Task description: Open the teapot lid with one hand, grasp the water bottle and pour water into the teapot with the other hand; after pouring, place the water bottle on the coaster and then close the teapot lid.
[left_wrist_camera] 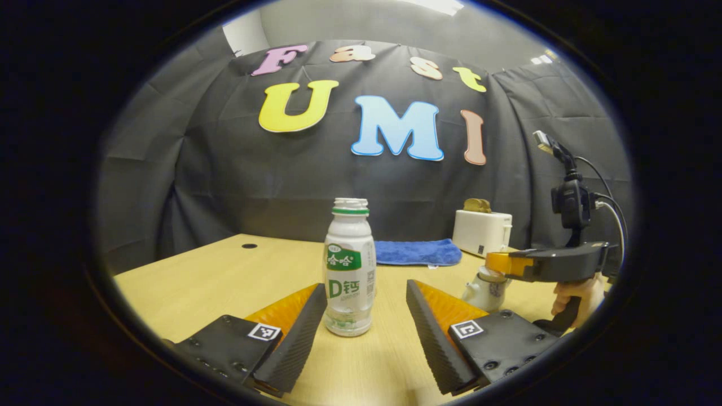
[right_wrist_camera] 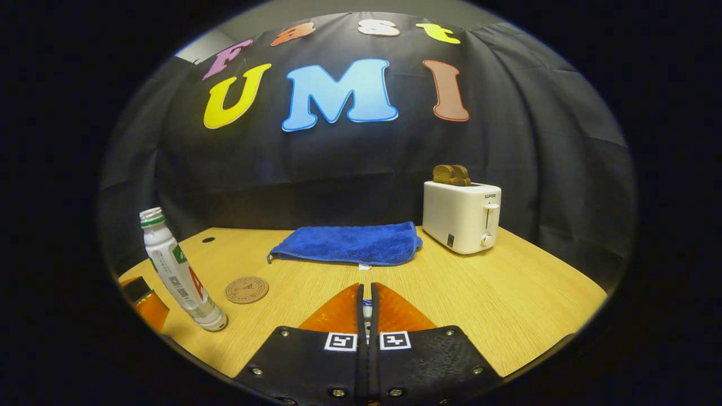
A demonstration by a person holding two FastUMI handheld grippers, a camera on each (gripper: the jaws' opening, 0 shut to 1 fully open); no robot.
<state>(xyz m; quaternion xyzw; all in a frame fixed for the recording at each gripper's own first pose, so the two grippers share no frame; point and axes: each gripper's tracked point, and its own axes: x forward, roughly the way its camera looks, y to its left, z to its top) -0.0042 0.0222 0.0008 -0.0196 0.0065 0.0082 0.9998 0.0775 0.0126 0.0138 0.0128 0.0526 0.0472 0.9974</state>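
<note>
Water bottle [left_wrist_camera: 350, 268] stands uncapped between my left gripper [left_wrist_camera: 366, 324]'s spread fingers. My right gripper [right_wrist_camera: 367, 307] is pinched nearly together over the teapot [left_wrist_camera: 486, 288]; can't tell what's clamped. A sloppy squeeze could tip it.

We see the white water bottle [left_wrist_camera: 350, 265] standing upright and uncapped, the round cork coaster [right_wrist_camera: 246, 290] lying flat beside it, and the small white teapot [left_wrist_camera: 486, 288] farther off.

Both cameras are sitting low over the table [right_wrist_camera: 507, 304], facing the back wall — sharing the water bottle [left_wrist_camera: 350, 265], towel [right_wrist_camera: 350, 243] and toaster [right_wrist_camera: 462, 217].
</note>
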